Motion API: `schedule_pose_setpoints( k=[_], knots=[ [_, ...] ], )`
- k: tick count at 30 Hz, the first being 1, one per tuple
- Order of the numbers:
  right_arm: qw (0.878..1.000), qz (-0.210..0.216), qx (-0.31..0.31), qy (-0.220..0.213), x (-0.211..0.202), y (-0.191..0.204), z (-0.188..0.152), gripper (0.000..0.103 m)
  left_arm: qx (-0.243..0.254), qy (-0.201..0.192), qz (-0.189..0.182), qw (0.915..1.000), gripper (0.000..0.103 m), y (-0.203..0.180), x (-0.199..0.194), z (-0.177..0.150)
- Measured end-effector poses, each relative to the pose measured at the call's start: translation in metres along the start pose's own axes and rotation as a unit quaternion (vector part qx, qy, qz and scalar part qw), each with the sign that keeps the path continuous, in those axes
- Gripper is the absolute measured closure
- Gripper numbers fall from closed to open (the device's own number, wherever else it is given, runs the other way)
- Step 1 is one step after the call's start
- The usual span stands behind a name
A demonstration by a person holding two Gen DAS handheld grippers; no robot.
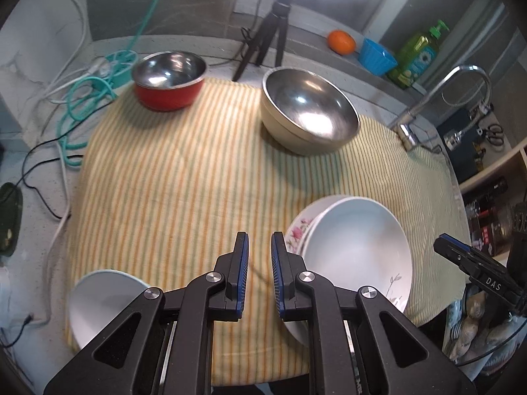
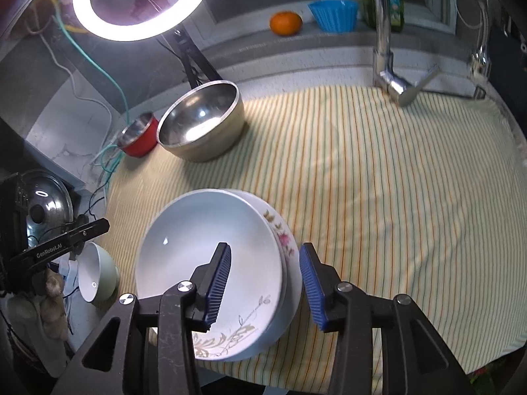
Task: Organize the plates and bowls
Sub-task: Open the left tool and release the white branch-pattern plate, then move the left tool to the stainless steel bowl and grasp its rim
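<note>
Spread over a grey speckled kitchen counter [image 1: 39, 105], a yellow cloth with thin green and orange stripes [image 1: 184, 177] carrying all the dishes. Near its front edge, a white shallow plate with a grey leaf sprig [image 2: 210, 256] stacked on a white plate with pink flowers on its rim [image 2: 283, 240], the lower one peeking out on the right. Straddling that stack's right rim without touching it, the right gripper [image 2: 265, 283], jaws parted wide, one blue ribbed pad over the top plate, the other beyond the floral rim. Just left of the stack, low above bare cloth, the left gripper [image 1: 259, 273], jaws a narrow gap apart and holding nothing. At the front left corner of the cloth, a pale green bowl with white inside [image 2: 97, 276], tilted on its side. Farther back, a large steel bowl with a beige outer wall [image 1: 308, 110] and, well apart to its left, a small steel bowl with a red outside [image 1: 169, 79]. Behind them, a black tripod [image 1: 263, 46] under a glowing ring light [image 2: 141, 0], tangled teal cable [image 1: 85, 98], and on the ledge an orange fruit [image 1: 341, 41], a blue fluted cup [image 1: 377, 56], a green soap bottle [image 1: 418, 56]. At right, a chrome tap [image 2: 385, 49].
</note>
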State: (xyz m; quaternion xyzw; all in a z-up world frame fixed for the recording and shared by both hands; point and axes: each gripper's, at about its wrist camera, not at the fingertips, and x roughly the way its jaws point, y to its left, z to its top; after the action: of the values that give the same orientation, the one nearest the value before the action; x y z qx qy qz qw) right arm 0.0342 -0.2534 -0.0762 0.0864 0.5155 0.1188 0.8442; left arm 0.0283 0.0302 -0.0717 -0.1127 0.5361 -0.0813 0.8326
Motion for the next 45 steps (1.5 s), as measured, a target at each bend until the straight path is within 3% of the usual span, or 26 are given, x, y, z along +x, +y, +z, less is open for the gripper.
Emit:
schedule_pose_setpoints(
  k=[6, 10, 22, 34, 45],
  knots=[
    [0.999, 0.023, -0.011, -0.03, -0.014, 0.011, 0.018, 0.057, -0.021, -0.028, 0.003, 0.9994, 0.091, 0.017, -0.015, 0.016],
    [0.999, 0.024, -0.019, -0.038, -0.016, 0.017, 0.032, 0.057, -0.029, -0.041, 0.001, 0.9987, 0.081, 0.024, -0.019, 0.027],
    [0.999, 0.031, -0.014, -0.041, -0.009, 0.026, 0.084, 0.057, -0.019, -0.045, -0.017, 0.9987, 0.08, 0.019, -0.008, 0.067],
    [0.997, 0.058, 0.043, -0.013, 0.045, 0.01, 0.125, 0.058, -0.01, -0.038, -0.026, 0.9989, 0.08, 0.002, 0.033, 0.102],
    [0.998, 0.053, 0.046, 0.009, 0.09, 0.008, 0.146, 0.068, -0.021, -0.014, -0.03, 0.9992, 0.08, 0.002, 0.07, 0.122]
  ],
)
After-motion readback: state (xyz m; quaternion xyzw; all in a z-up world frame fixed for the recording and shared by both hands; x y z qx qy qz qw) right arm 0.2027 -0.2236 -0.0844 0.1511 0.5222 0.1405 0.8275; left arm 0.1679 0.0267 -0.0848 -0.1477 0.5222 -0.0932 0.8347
